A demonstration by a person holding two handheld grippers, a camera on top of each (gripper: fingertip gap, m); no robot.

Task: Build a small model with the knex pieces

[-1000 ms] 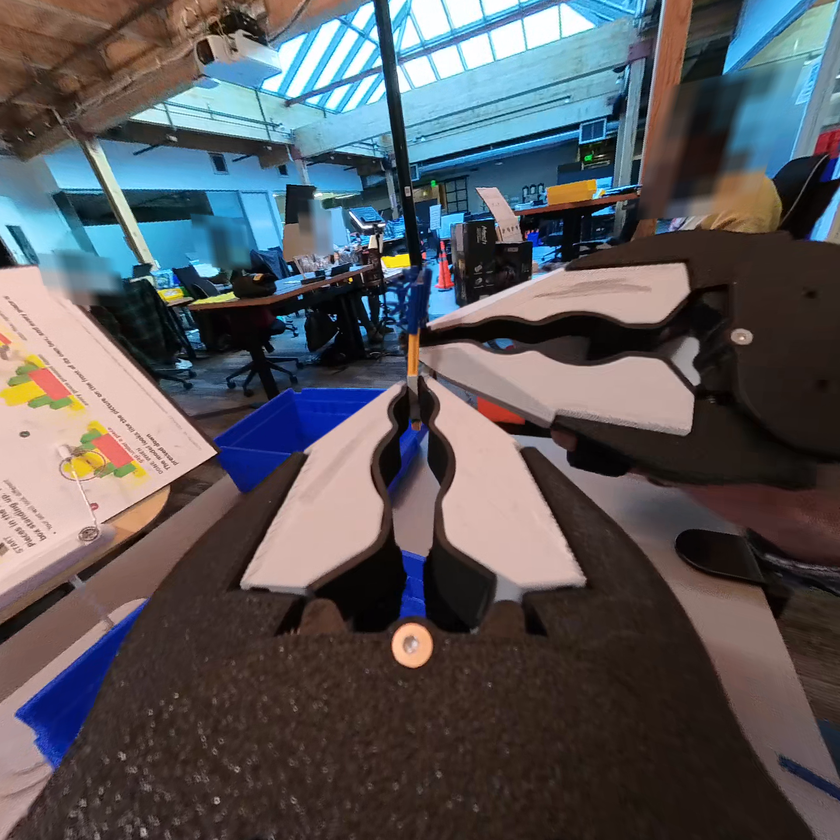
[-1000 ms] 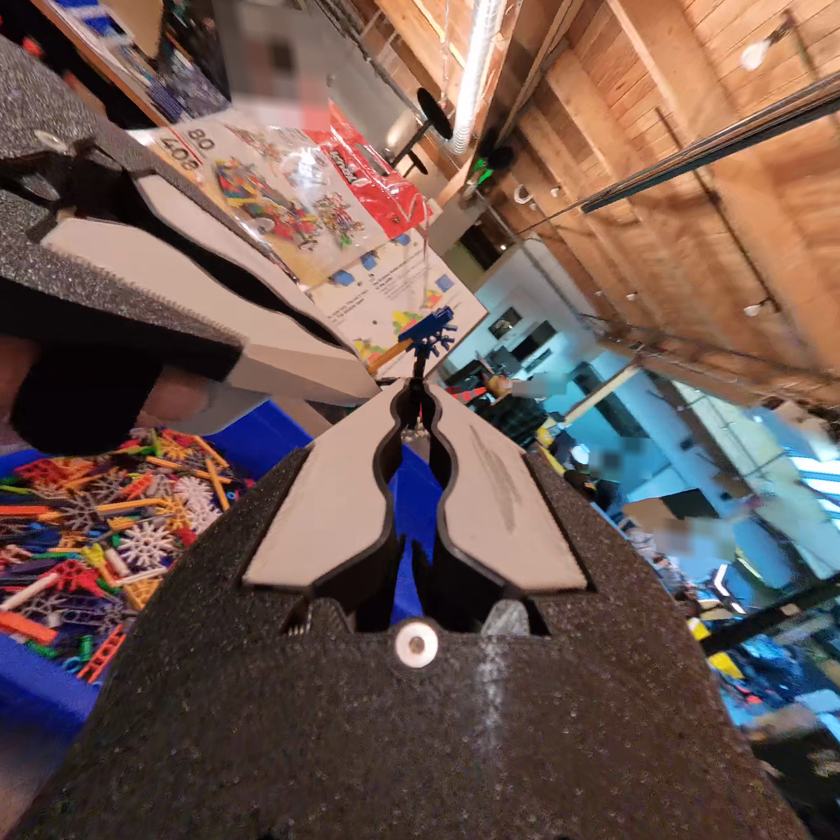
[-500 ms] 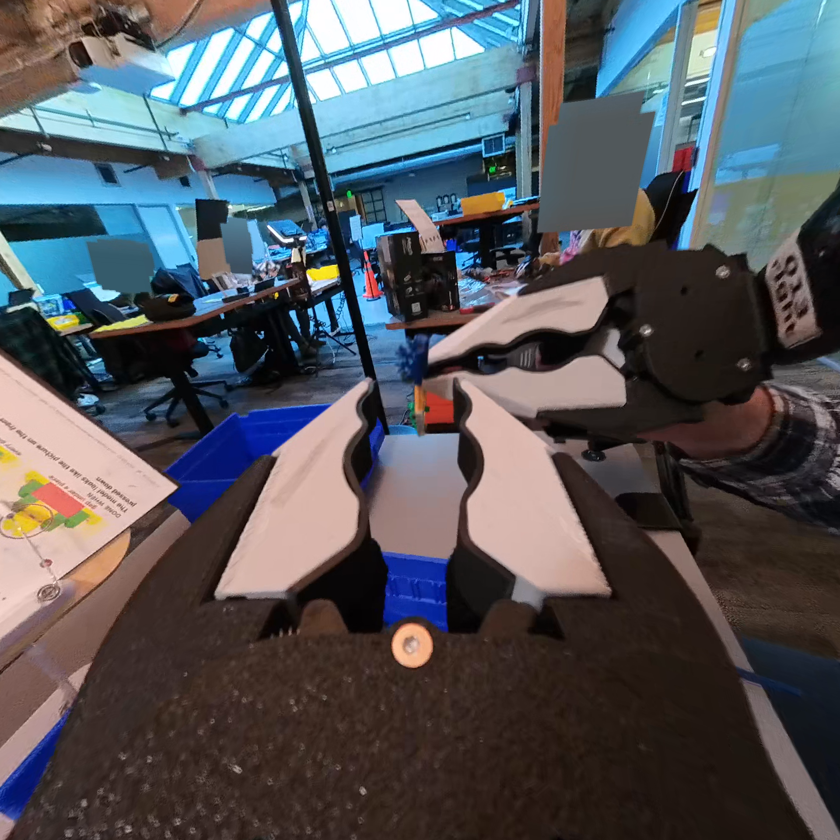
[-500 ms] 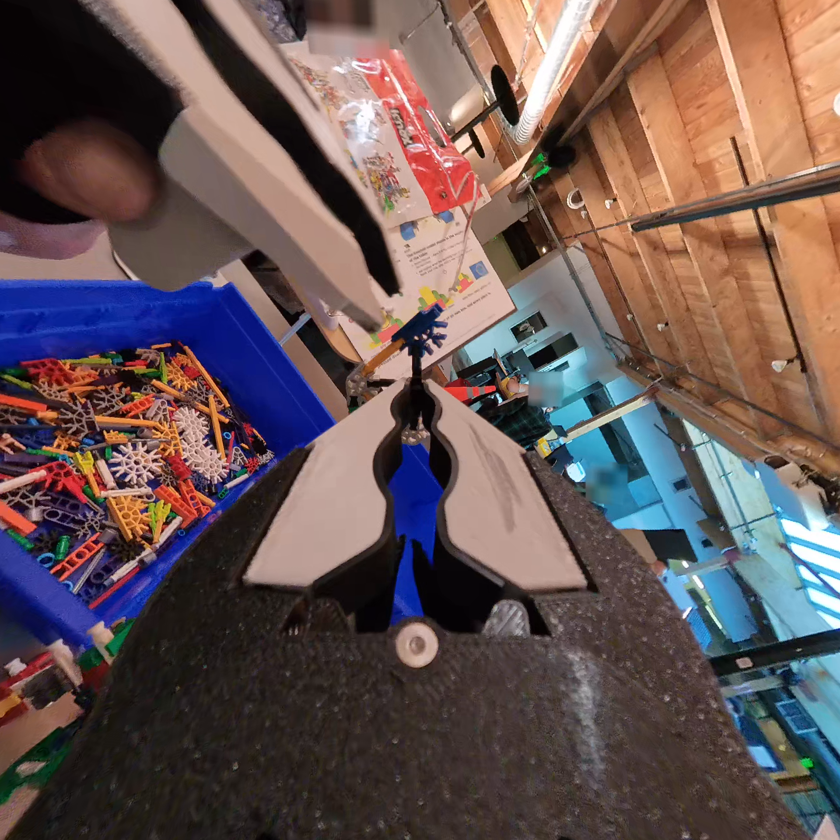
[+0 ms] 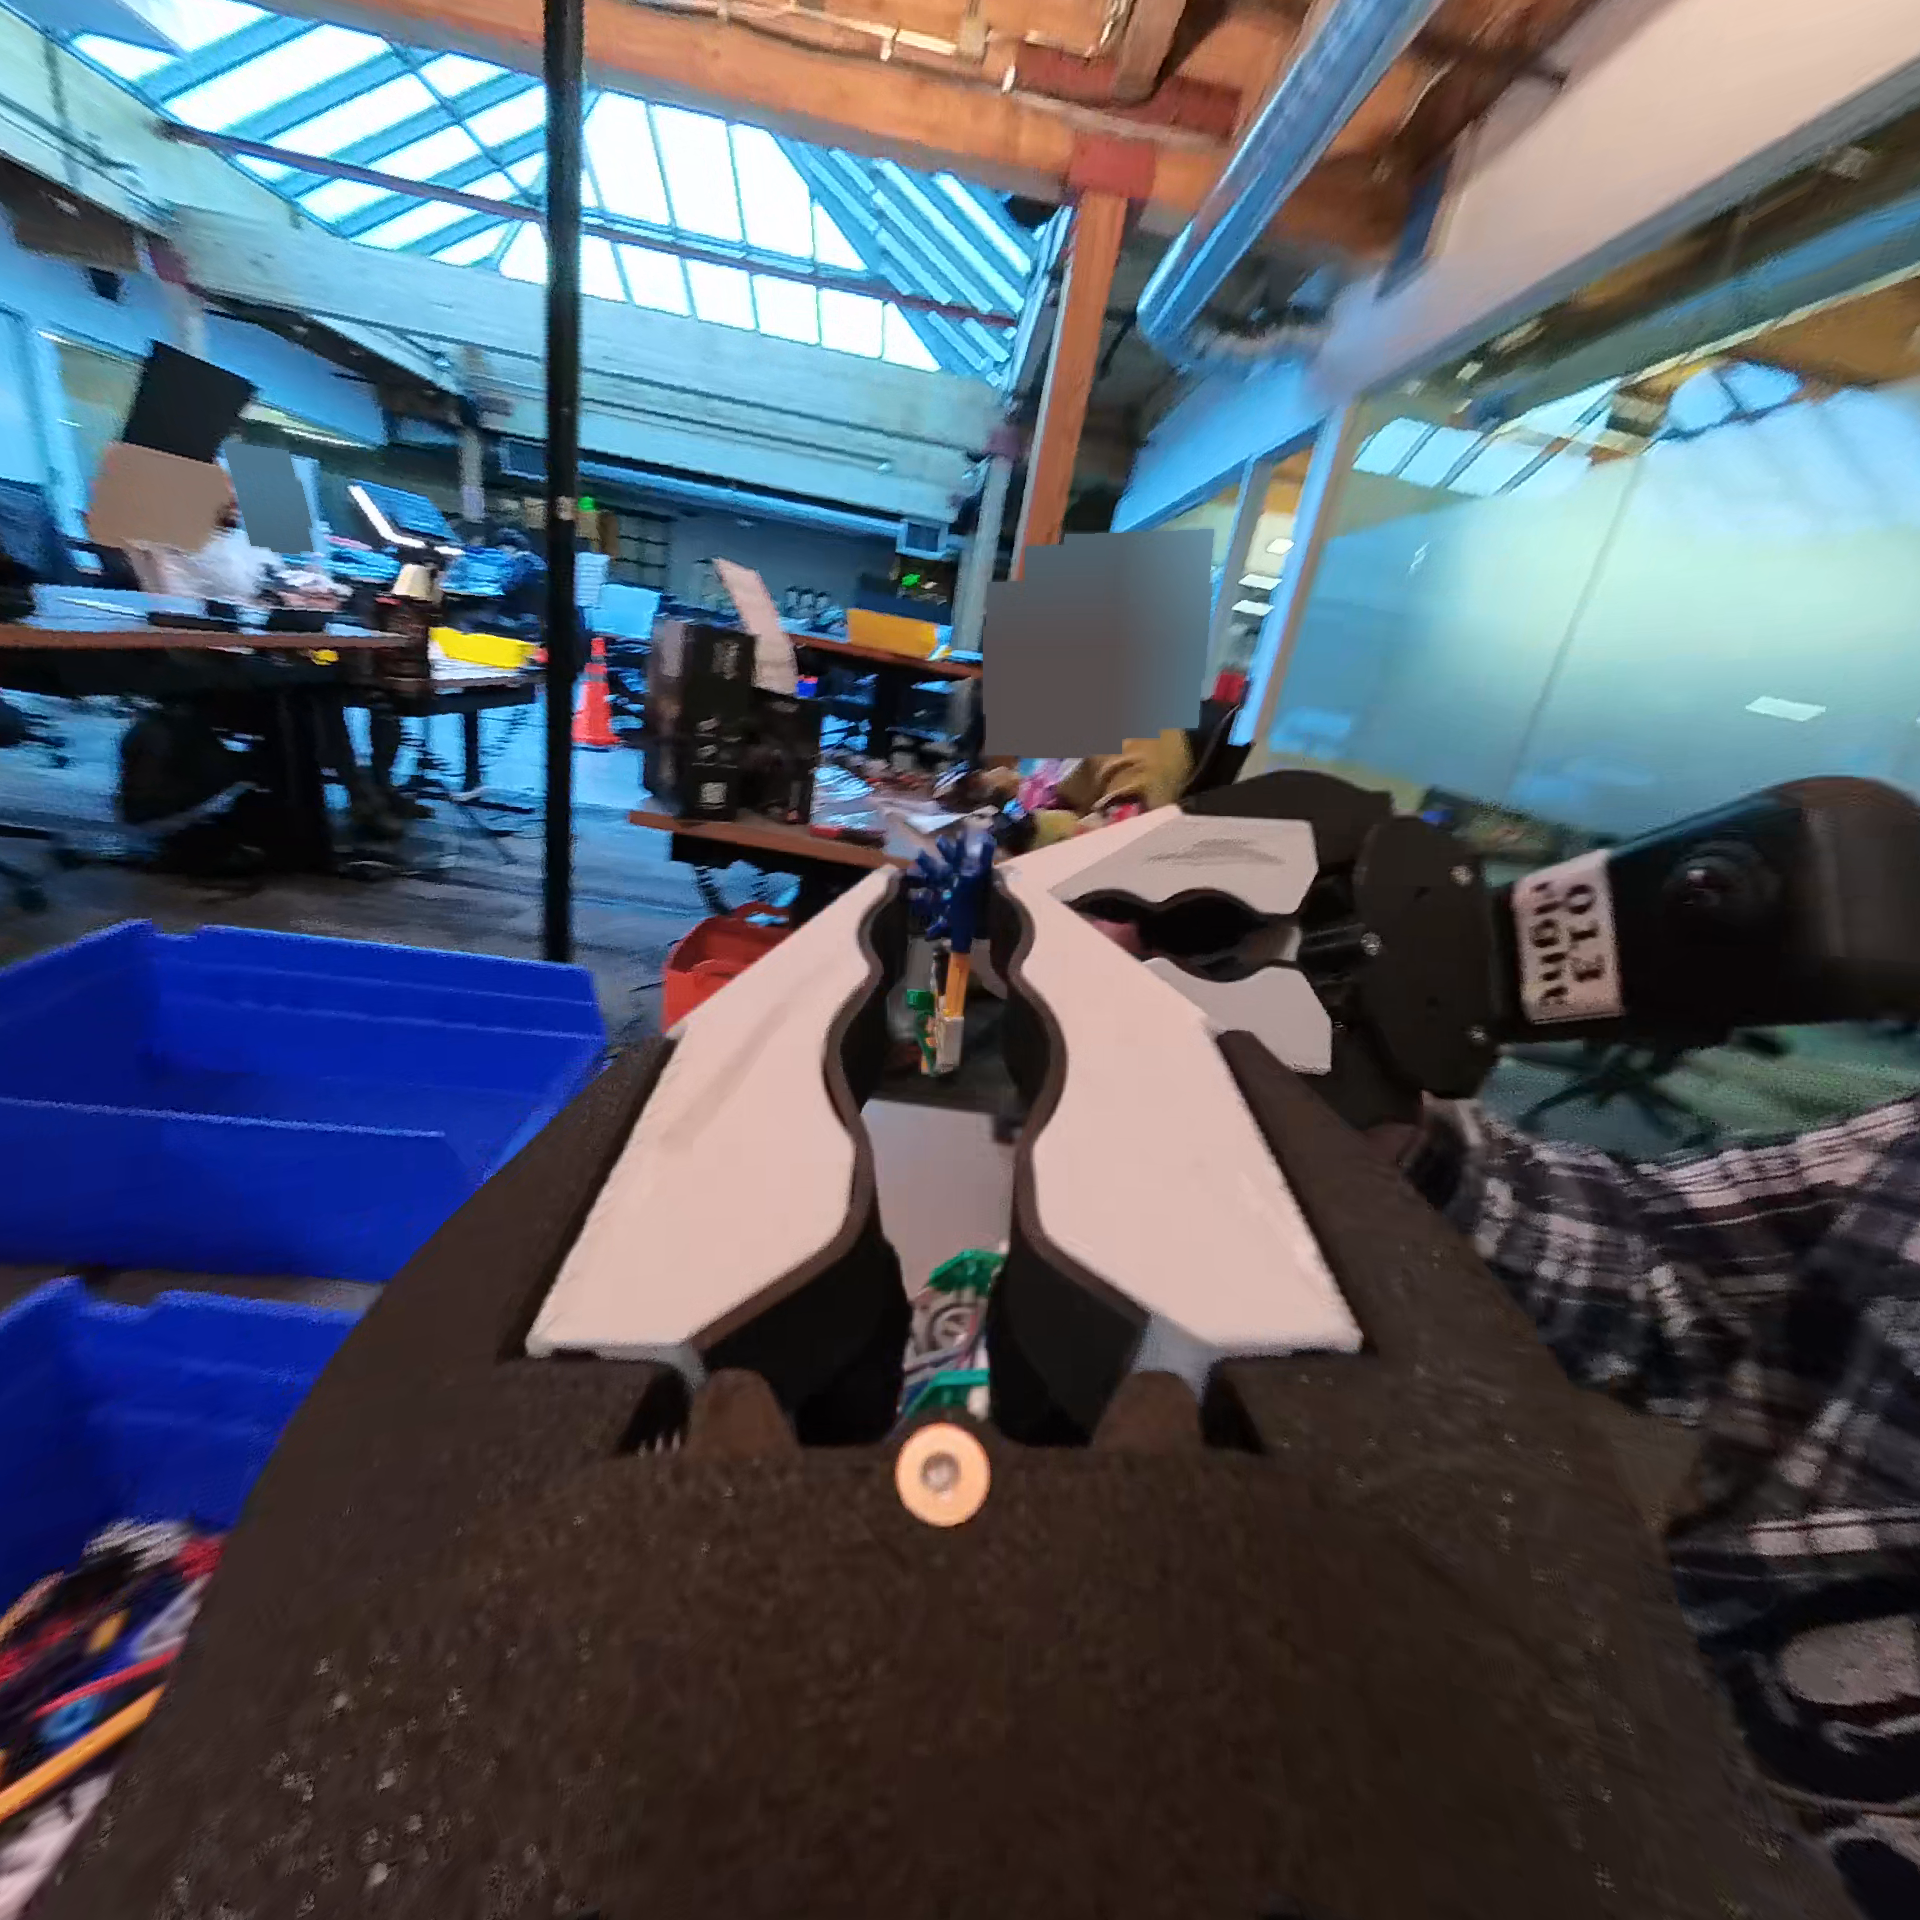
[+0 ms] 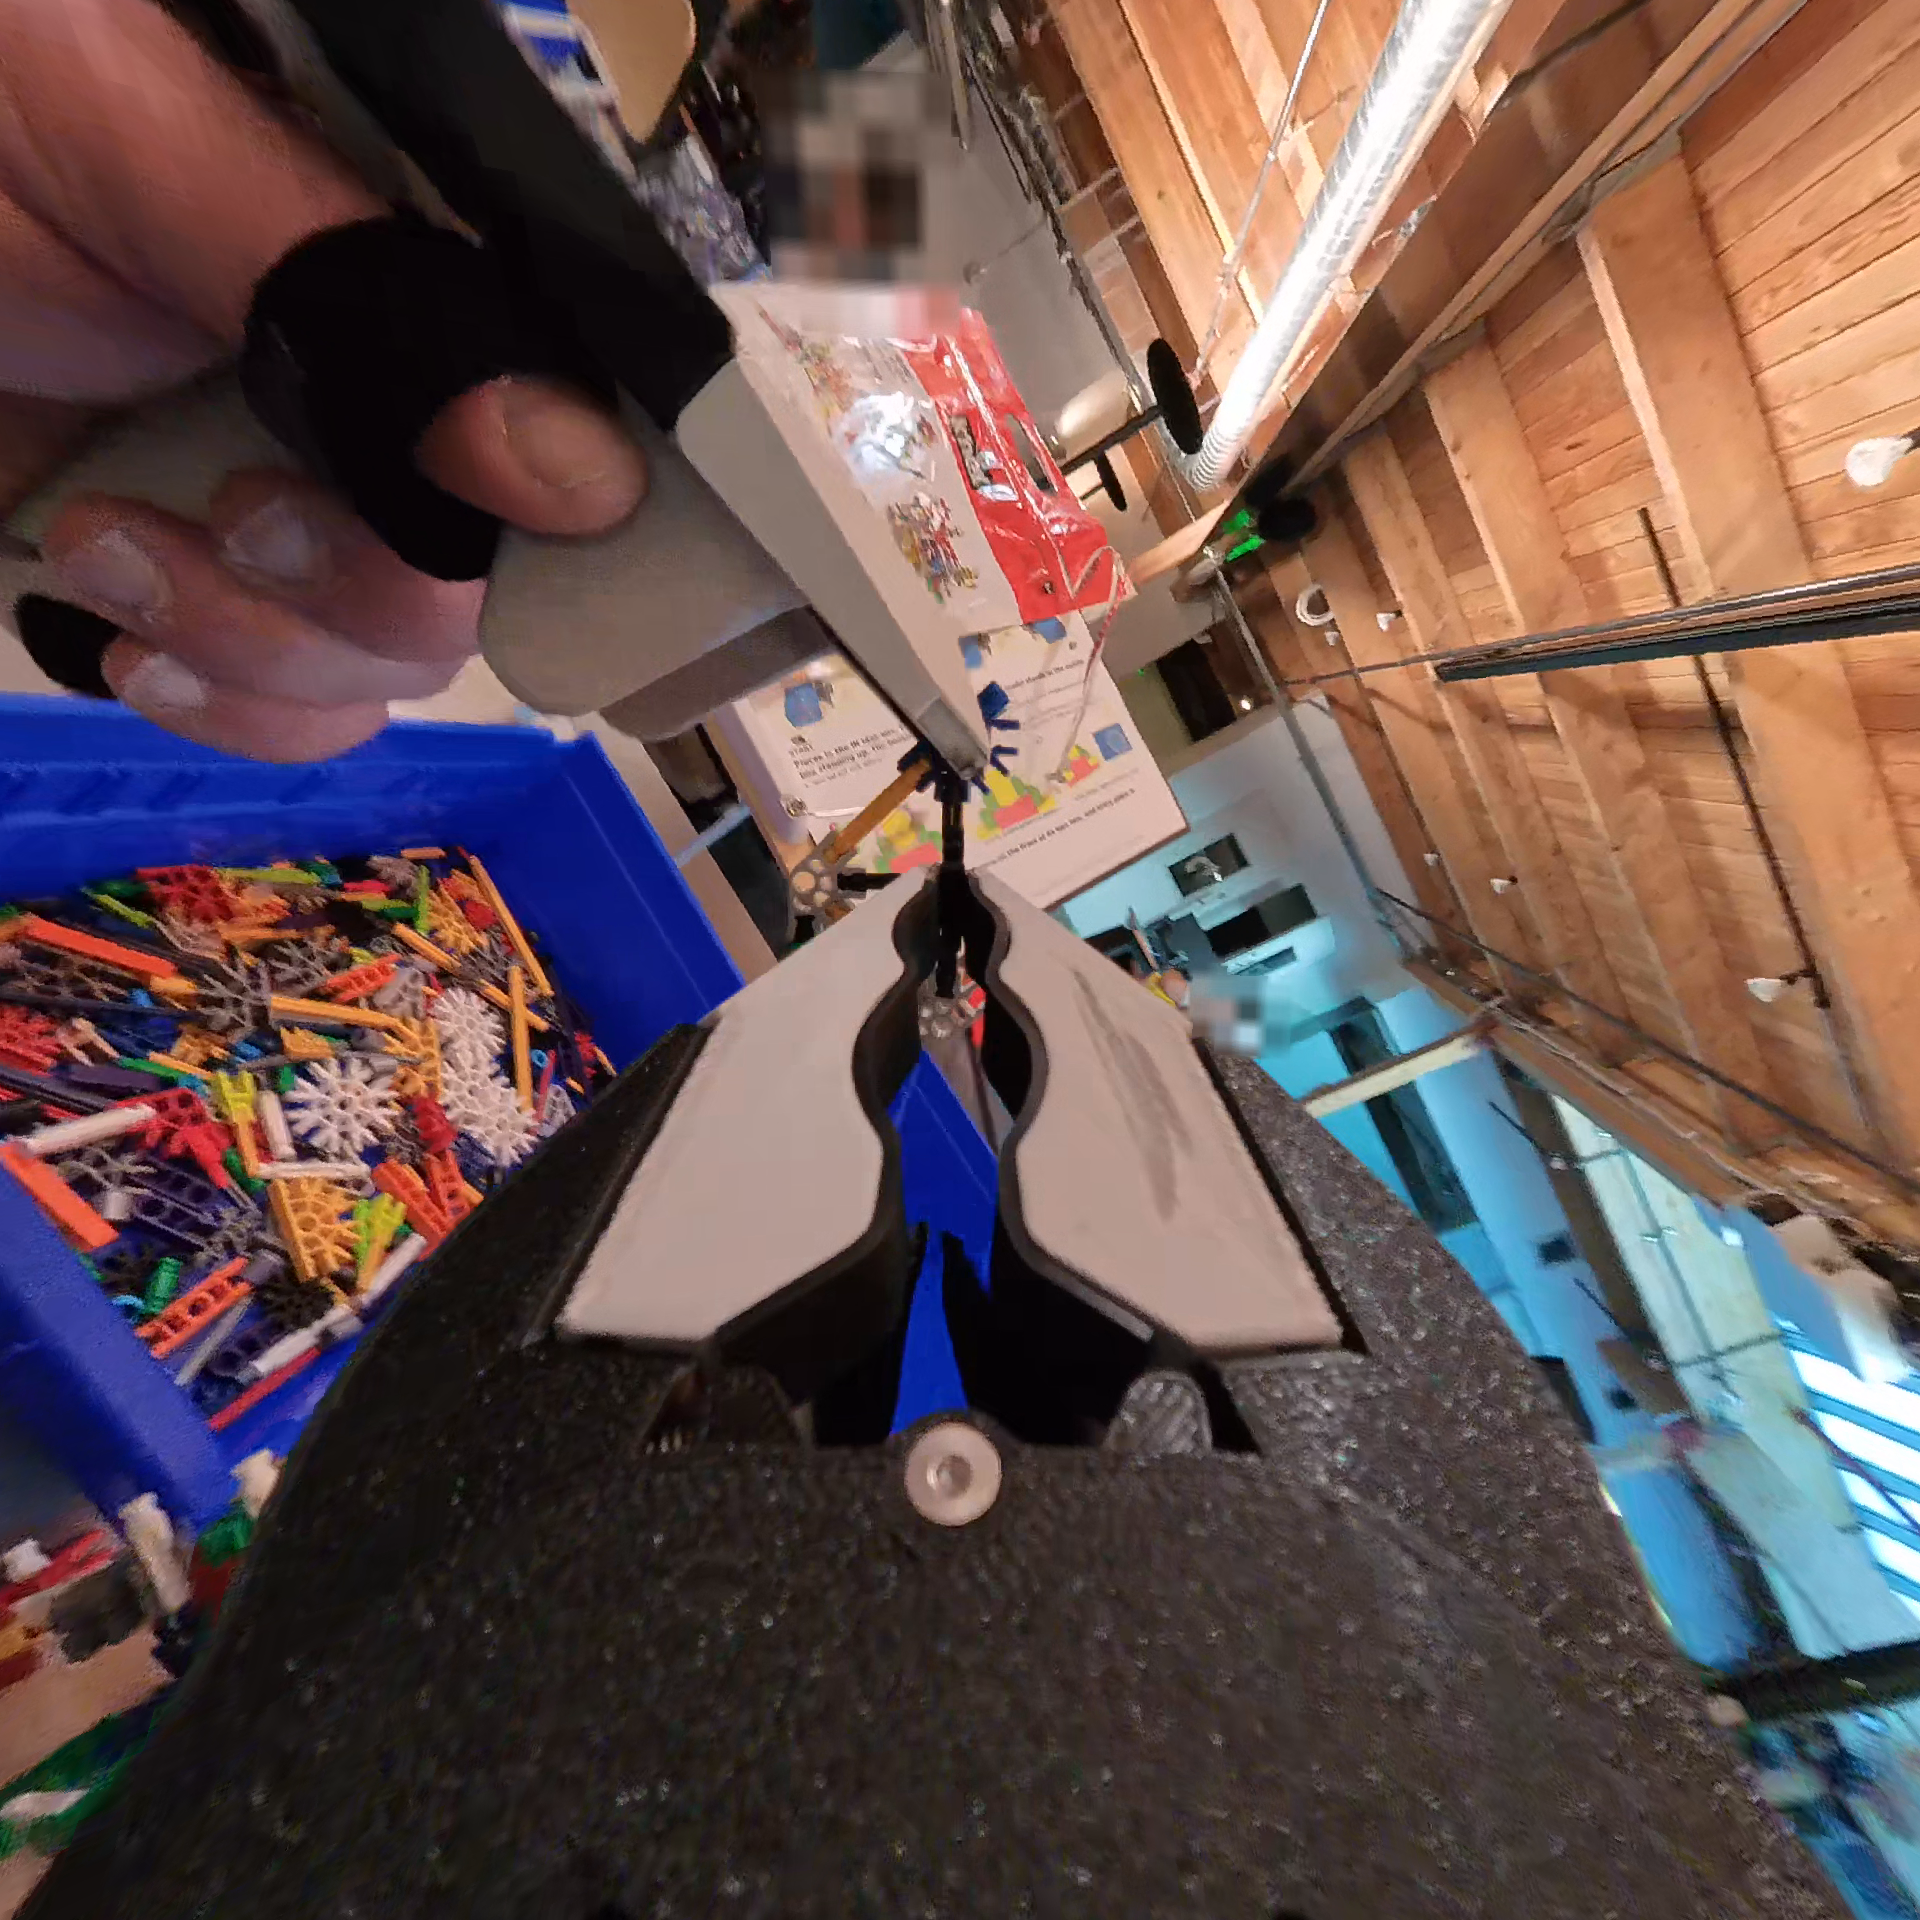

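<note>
The blue bin point(image 6: 582, 831) of mixed construction pieces fills the left of the right wrist frame. At centre, the right gripper point(image 6: 948, 896) is clamped on a black rod point(image 6: 948, 883) carrying the blue snowflake connector point(image 6: 951, 767). The left gripper point(image 5: 951, 894), tips nearly closed, pinches that connector at centre frame.

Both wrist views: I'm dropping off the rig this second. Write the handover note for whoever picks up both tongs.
Left tongs: closed on the blue connector, from what the views show.
Right tongs: shut on the black rod that plugs into that connector; both tongs are held in the air, tips meeting.
Joined so far: black rod and yellow rod both sit in the blue connector; a grey connector is on the yellow rod's far end.
Loose pieces lie in the blue bin below the tongs.
</note>
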